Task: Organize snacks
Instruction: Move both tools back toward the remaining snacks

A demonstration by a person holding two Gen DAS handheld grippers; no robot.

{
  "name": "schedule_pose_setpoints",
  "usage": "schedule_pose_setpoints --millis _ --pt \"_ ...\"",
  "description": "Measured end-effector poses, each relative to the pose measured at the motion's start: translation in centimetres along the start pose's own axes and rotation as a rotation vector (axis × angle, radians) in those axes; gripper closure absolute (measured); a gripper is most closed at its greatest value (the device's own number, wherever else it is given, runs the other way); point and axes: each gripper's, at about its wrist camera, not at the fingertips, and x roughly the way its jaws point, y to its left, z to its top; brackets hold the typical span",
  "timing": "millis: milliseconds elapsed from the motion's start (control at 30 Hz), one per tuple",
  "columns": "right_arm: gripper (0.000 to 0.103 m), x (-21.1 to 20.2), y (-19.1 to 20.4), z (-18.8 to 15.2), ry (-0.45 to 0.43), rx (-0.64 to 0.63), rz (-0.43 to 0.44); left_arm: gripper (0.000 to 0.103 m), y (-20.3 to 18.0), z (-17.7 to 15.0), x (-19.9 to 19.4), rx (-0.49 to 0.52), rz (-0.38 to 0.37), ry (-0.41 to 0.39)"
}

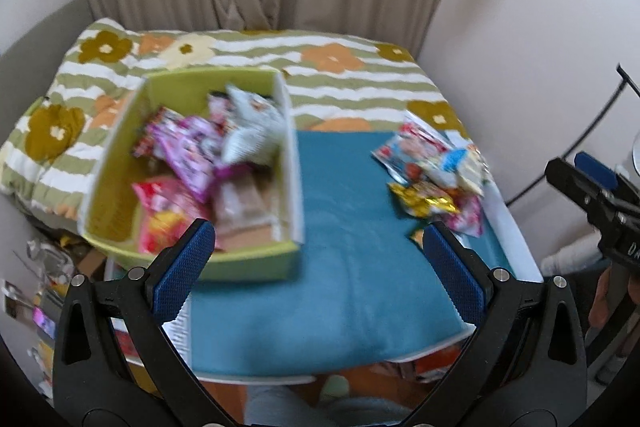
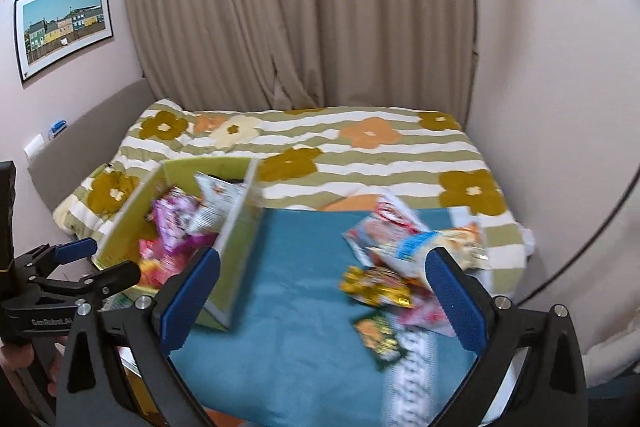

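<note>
Ahead of your left gripper (image 1: pixel 316 267), seen from its own camera, both blue pads stand wide apart with nothing between them. Just beyond the left pad sits the green box (image 1: pixel 256 263), its near wall almost touching that fingertip. Several snack packets (image 1: pixel 188 151) already lie heaped inside it, a pale bag (image 1: pixel 252 131) leaning on the wall nearest the teal cloth (image 1: pixel 340 247). You seem to have parked the box there so that a short reach from the cloth ends inside it. Further off past the right pad lies the loose pile (image 1: pixel 436 171) of packets not yet sorted, a gold wrapper (image 1: pixel 424 201) nearest the tool. Your right gripper (image 1: pixel 592 183) shows at the right edge, lifted off the table; whether it is spread or closed cannot be told from this side.

From the right wrist, your right gripper (image 2: pixel 324 291) is clearly spread wide and empty. The pile (image 2: pixel 404 247) sits just ahead of its right pad, with a gold wrapper (image 2: pixel 376 285) and a small green packet (image 2: pixel 380 339) closest in. The box (image 2: pixel 236 259) stands ahead to the left, well apart from the pile. Your left gripper (image 2: pixel 100 259) appears at the left edge, jaws parted, beside the box. Open jaws aimed at the pile suggest the next packet is yours to pick.
</note>
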Motion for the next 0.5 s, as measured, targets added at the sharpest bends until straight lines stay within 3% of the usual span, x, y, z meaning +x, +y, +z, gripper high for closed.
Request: schedule_pose_setpoints --millis 300,500 --pt "0.001 -1.2 -8.3 -2.1 -0.001 0.012 -0.057 0.0 -8.3 -2.9 5.3 0.019 -0.063 0.095" --pt "0.001 1.1 -12.2 -3.1 0.024 0.03 -0.085 0.0 -12.6 -3.9 13.7 -0.016 -0.048 0.148"
